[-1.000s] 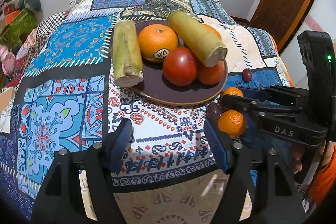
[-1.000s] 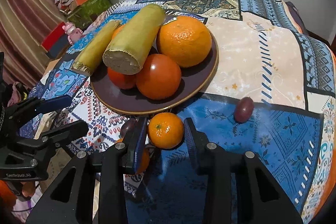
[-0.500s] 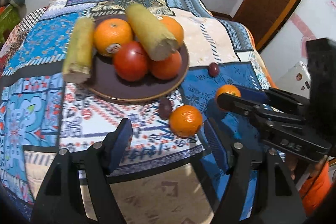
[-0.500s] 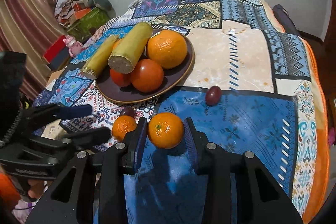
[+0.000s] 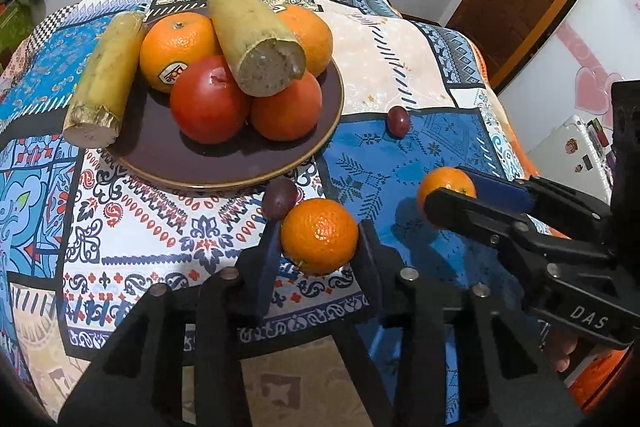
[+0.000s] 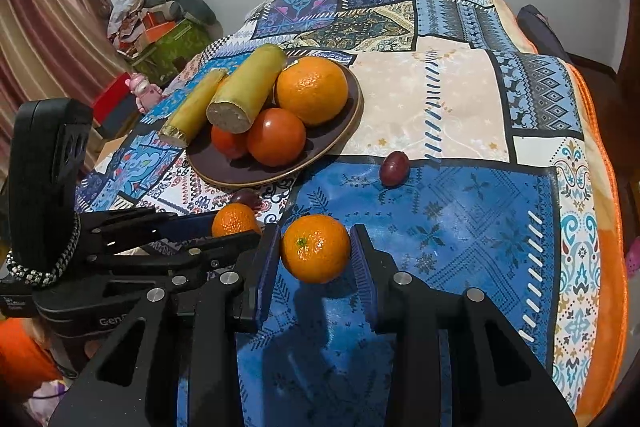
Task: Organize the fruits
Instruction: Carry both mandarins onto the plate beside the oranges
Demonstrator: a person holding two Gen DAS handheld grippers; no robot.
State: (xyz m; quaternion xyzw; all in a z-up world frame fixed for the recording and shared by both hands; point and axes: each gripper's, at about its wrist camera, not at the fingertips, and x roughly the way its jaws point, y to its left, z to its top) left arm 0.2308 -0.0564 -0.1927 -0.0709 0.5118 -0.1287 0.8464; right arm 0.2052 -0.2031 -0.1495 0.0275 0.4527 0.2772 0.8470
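Two mandarins pinched, one per hand-held gripper, both low over the patchwork blanket [image 6: 460, 99] covering the bed. Left hand-held gripper [image 5: 319, 239] with jaws just closed in, pads pressed on either side of a mandarin [image 5: 319, 235] near the front edge of the blanket, just beside a dark grape [image 5: 280, 197] below the plate rim. Right hand-held gripper [image 6: 315, 255] clamped on a second mandarin [image 6: 315, 247], green stem spot facing the camera, above the blue patch. From the left wrist view, that second mandarin seen off to the right between the other tool's blue pads; from the right wrist view, the first mandarin half hidden behind the left tool's fingers. Brown plate [image 5: 224, 171] farther back, loaded: two tomatoes [image 5: 210, 99] at the front, two large oranges [image 5: 178, 45] behind, one with a sticker, and a cut length of sugarcane [image 5: 256, 39] lying across the pile. Second sugarcane piece [image 5: 104, 79] resting on the plate's left rim, cut end jutting over the blanket. Another grape [image 6: 394, 163] alone on the blanket right of the plate, apart from everything else.
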